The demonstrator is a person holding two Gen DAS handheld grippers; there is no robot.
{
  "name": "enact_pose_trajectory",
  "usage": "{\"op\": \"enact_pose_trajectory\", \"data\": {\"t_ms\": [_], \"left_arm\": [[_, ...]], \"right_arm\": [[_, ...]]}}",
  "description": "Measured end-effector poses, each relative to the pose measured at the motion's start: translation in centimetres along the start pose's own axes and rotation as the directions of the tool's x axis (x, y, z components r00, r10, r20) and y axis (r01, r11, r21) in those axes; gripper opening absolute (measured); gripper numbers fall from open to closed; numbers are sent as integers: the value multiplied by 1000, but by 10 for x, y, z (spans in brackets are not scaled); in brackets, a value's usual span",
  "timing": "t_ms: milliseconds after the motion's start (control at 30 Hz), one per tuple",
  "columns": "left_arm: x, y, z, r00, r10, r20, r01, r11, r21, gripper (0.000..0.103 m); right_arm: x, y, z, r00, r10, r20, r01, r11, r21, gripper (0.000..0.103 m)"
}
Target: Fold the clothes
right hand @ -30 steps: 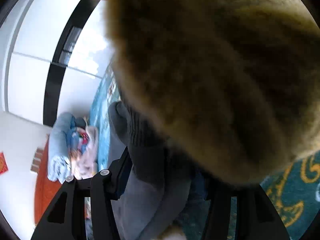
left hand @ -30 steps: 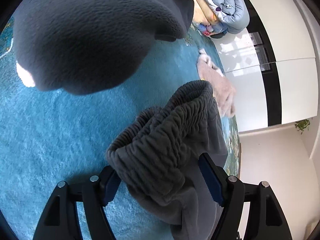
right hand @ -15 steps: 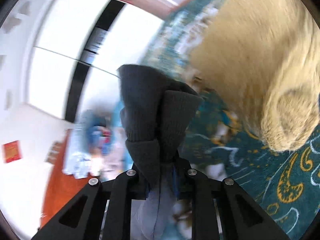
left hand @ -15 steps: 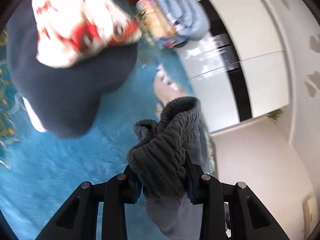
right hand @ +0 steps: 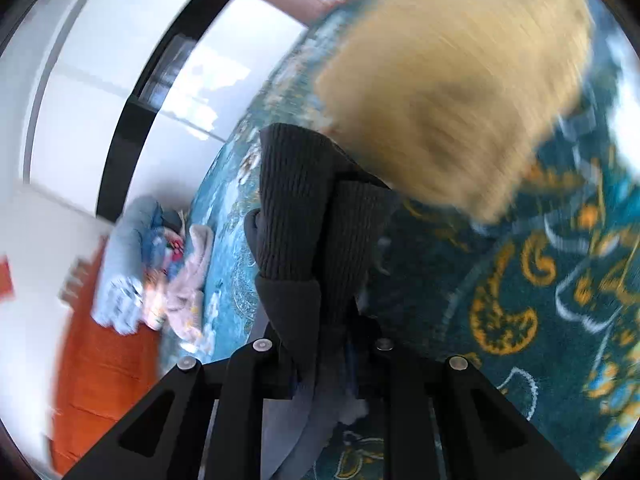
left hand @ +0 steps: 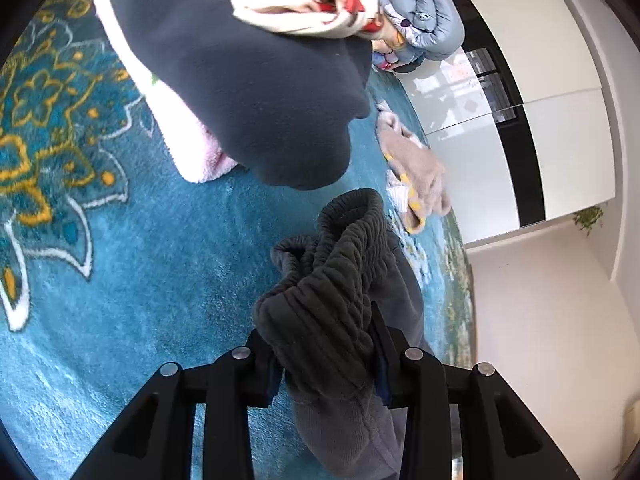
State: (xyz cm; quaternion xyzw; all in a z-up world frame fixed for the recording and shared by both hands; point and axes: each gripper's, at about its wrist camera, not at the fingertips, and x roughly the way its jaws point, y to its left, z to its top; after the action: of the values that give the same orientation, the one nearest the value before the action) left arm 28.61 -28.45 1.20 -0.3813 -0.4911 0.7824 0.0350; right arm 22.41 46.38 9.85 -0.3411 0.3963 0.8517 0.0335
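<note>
A dark grey garment with a ribbed elastic waistband [left hand: 332, 280] bunches up between the fingers of my left gripper [left hand: 326, 354], which is shut on it above the teal rug [left hand: 120, 280]. In the right wrist view, my right gripper [right hand: 324, 344] is shut on another ribbed edge of the same grey garment [right hand: 304, 216], whose cloth hangs down below the fingers. That view is blurred by motion.
A navy fleece garment [left hand: 256, 92] lies on a pink one [left hand: 192, 140], with a red-and-white printed cloth [left hand: 304, 4] on top. A beige garment [left hand: 420, 172] and a rolled blue quilt [left hand: 416, 12] lie further off. A fluffy tan garment [right hand: 452, 92] fills the right view's upper part.
The left gripper closed on the grey waistband and lifted away from the navy pile. The right gripper closed on the ribbed edge and drew back from the tan garment.
</note>
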Motion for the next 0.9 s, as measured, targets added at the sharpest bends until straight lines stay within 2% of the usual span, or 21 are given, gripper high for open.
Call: {"op": "enact_pose_trajectory", "data": {"t_ms": [67, 133, 200, 267, 467, 533, 667, 800, 833, 900], "left_arm": [[0, -1, -4, 1000, 11, 6, -11, 1000, 11, 39], [-1, -2, -7, 1000, 21, 11, -22, 1000, 21, 39], [1, -1, -5, 1000, 20, 10, -20, 1000, 17, 39], [2, 1, -2, 1000, 19, 9, -19, 1000, 14, 39], [4, 1, 6, 1000, 14, 1, -14, 1000, 15, 40], [3, 2, 6, 1000, 11, -3, -11, 1000, 14, 40], [2, 6, 7, 1000, 5, -12, -5, 1000, 11, 41], [0, 10, 6, 1000, 3, -12, -3, 1000, 4, 41], [2, 9, 6, 1000, 2, -12, -2, 1000, 4, 41], [4, 9, 5, 1000, -1, -13, 1, 1000, 1, 41]], "right_arm": [[-7, 45, -7, 995, -92, 40, 98, 983, -158, 18], [-9, 96, -22, 980, -177, 96, 199, 927, -319, 18], [-1, 142, -48, 967, -208, 144, 252, 854, -456, 19], [15, 178, -82, 966, -206, 156, 258, 784, -564, 19], [68, 250, -186, 977, -188, 99, 194, 599, -777, 19], [87, 259, -227, 979, -192, 68, 165, 550, -819, 19], [97, 254, -280, 970, -237, 55, 160, 448, -880, 19], [90, 242, -296, 960, -257, 114, 202, 348, -915, 20], [87, 241, -298, 960, -257, 114, 199, 334, -921, 20], [81, 237, -300, 963, -256, 84, 170, 335, -927, 21]]}}
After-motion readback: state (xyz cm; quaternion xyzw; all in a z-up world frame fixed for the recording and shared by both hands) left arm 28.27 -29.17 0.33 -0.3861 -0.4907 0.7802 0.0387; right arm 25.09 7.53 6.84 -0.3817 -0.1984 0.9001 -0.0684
